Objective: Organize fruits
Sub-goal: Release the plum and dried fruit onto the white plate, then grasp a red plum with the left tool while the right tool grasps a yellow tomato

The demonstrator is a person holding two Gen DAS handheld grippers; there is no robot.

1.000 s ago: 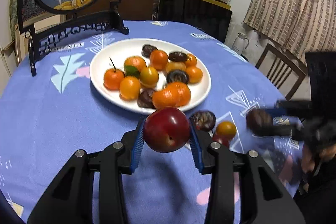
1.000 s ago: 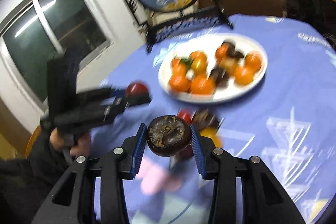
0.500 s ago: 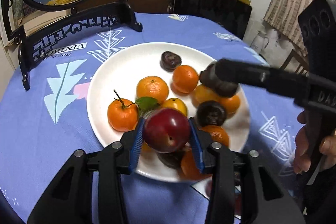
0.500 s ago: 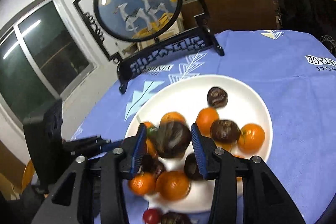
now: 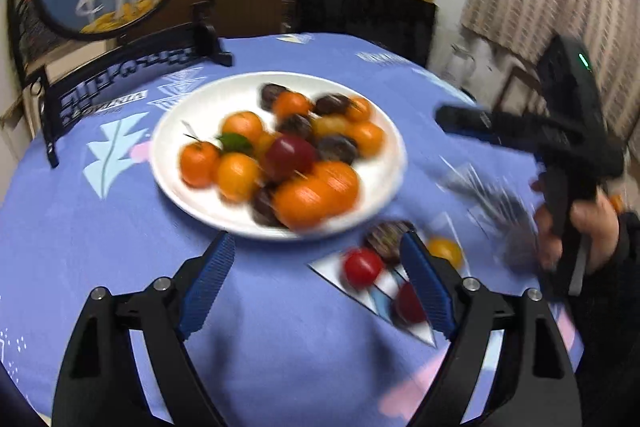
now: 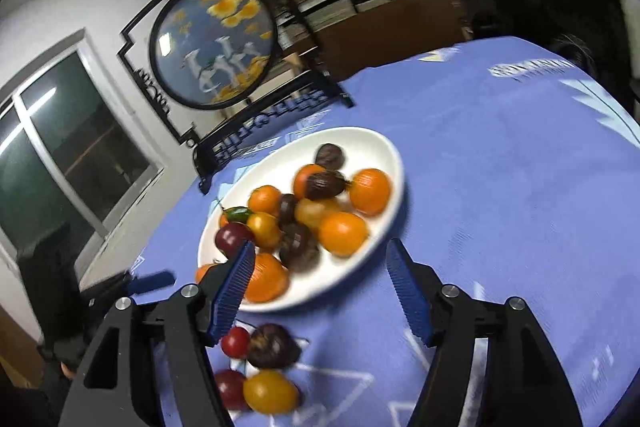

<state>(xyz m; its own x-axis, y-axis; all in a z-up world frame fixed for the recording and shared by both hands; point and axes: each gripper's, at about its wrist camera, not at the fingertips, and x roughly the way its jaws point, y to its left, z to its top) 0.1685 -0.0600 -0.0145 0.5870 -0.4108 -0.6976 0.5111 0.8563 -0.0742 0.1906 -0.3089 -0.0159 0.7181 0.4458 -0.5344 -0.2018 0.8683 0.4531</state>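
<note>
From the left wrist view, the left gripper (image 5: pixel 316 287) is spreading its jaws wide with nothing between them, hanging over the blue tablecloth (image 5: pixel 100 247) at the near rim of the white plate (image 5: pixel 176 131). The red plum (image 5: pixel 290 155) is sitting in the heap of fruit at the plate's centre. Four loose fruits are waiting on the cloth at about four o'clock from the plate, the small red one (image 5: pixel 363 266) nearest. The right gripper (image 5: pixel 460 121) is hanging at three o'clock, a hand (image 5: pixel 576 231) on its grip.

From the right wrist view, the right gripper (image 6: pixel 320 287) is also opening, empty, over the plate's (image 6: pixel 380 143) near edge. The loose cluster (image 6: pixel 264 367) is lying at seven o'clock. To do this well, I'd say each tool should be lifting clear before swinging to the stragglers, so the heap isn't nudged.

The writing on the cloth is too blurred to read.
</note>
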